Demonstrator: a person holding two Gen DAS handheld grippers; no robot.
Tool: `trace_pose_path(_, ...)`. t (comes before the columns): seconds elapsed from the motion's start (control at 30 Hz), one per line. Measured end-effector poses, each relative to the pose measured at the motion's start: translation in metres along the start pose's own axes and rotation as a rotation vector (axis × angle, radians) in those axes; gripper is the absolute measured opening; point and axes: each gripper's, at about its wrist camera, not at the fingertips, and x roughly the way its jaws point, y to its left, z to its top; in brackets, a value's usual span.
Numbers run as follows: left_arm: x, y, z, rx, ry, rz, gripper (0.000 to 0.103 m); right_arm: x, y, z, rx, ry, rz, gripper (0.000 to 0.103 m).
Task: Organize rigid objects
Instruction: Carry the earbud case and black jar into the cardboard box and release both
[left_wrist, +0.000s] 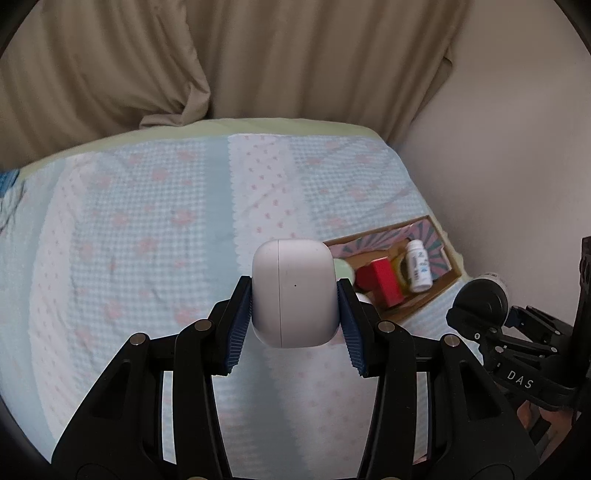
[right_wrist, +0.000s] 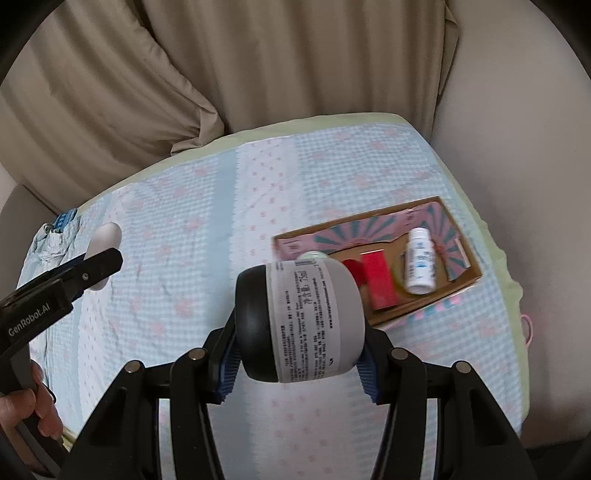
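- Your left gripper (left_wrist: 295, 314) has its fingers pinching a white earbud case (left_wrist: 294, 291) across its two side faces; the case hangs clear above the bed (left_wrist: 147, 221), short of the cardboard box (left_wrist: 439, 286) at the far right corner.
- Your right gripper (right_wrist: 299, 347) has its fingers clamped on a round jar (right_wrist: 303, 325) with a black lid and a printed label, lying sideways in the grip, lid to the left. It too is in the air, nearer to you than the box (right_wrist: 461, 282).
- The box already holds a red block (right_wrist: 376, 278), a small white bottle (right_wrist: 419, 260) lying on its side, and something pale green and round, mostly hidden behind the jar.
- Both loads look bound for that box, so bring them in one at a time; the two grippers would likely crowd each other over so narrow an opening.
- The free floor seems to be on the left part, beside the red block. Aim there, and lower until the item is down before you spread the fingers.
- The jar is round and will probably roll if released sideways; turn it base-down, or rest it against the box wall.
- Keep the case level on the way; the grip on its smooth sides looks shallow, and a jolt may let it slip.
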Motion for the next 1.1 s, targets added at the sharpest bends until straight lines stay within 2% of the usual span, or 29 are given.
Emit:
trace_pose_path(0.27,0.055,-0.089,0.009,-0.089,0.025,0.005,0.042,0.015,-0.102,0.037,-0.057,0.036,0.03,0.05)
trace_pose_path(0.5,0.109,-0.141,0.025,-0.081,0.079,0.016,0.042,0.045,-0.161,0.077,-0.062,0.084,0.06,0.05)
trace_pose_path(0.77,0.191,-0.153,0.027,-0.067,0.199,0.043,0.042,0.116,-0.183,0.112,0.0,0.181,0.122,0.048)
trace_pose_path(1.1,0.278,-0.149,0.029,-0.049,0.306,0.065,0.042,0.201,-0.179,0.12,0.033,0.305,0.176,0.047)
